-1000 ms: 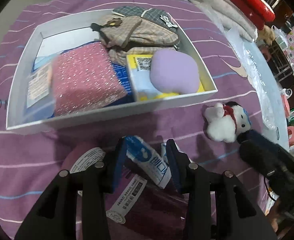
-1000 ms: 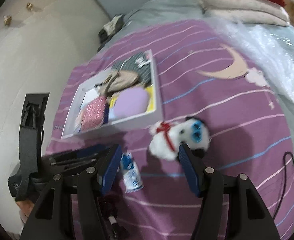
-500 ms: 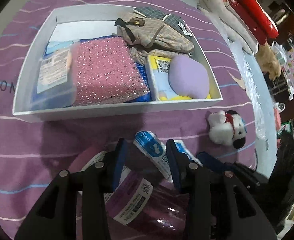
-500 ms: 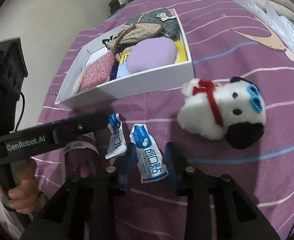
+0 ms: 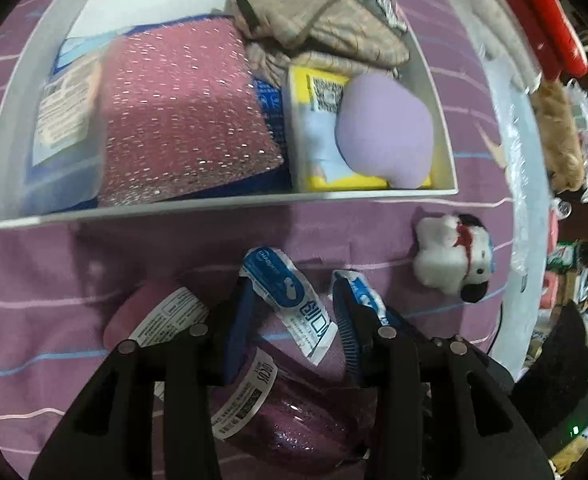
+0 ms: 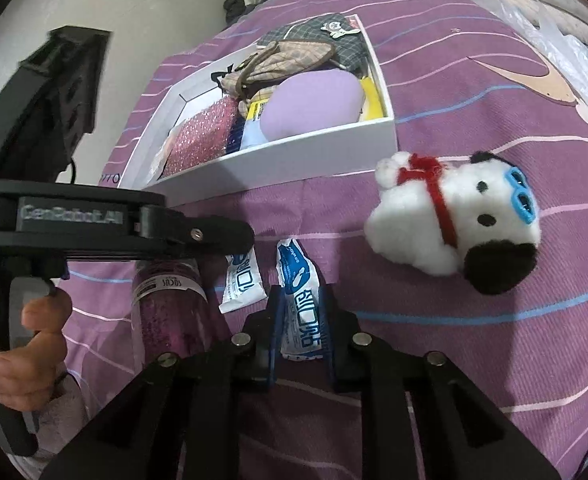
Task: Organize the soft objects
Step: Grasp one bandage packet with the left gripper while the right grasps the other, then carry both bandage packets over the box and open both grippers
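Note:
On the purple bedspread, my right gripper [image 6: 300, 312] is closing on a white-and-blue sachet [image 6: 299, 280], and its blue pads touch both sides of it. A second sachet [image 6: 241, 280] lies just to its left. That second sachet [image 5: 290, 300] also shows between the fingertips of my left gripper [image 5: 292, 282]. The left gripper's jaws stand half apart, pinching a purple glitter pack [image 5: 294, 420] that bulges under its fingers. A white plush dog [image 6: 434, 220] with a red scarf lies to the right, free. The white box [image 6: 294, 156] sits beyond.
The box [image 5: 214, 204] holds a pink glitter sponge [image 5: 182, 120], a lilac cushion [image 5: 386, 136], a yellow pack and plaid pouches. Folded blankets [image 5: 534, 20] and clear plastic lie at the bed's far right. A hand [image 6: 26, 340] grips the left gripper's handle.
My right gripper dropped from beside the plush dog onto the sachet and narrowed its jaws around it. The left view tipped nearer to the box, with the purple pack still under its fingers.

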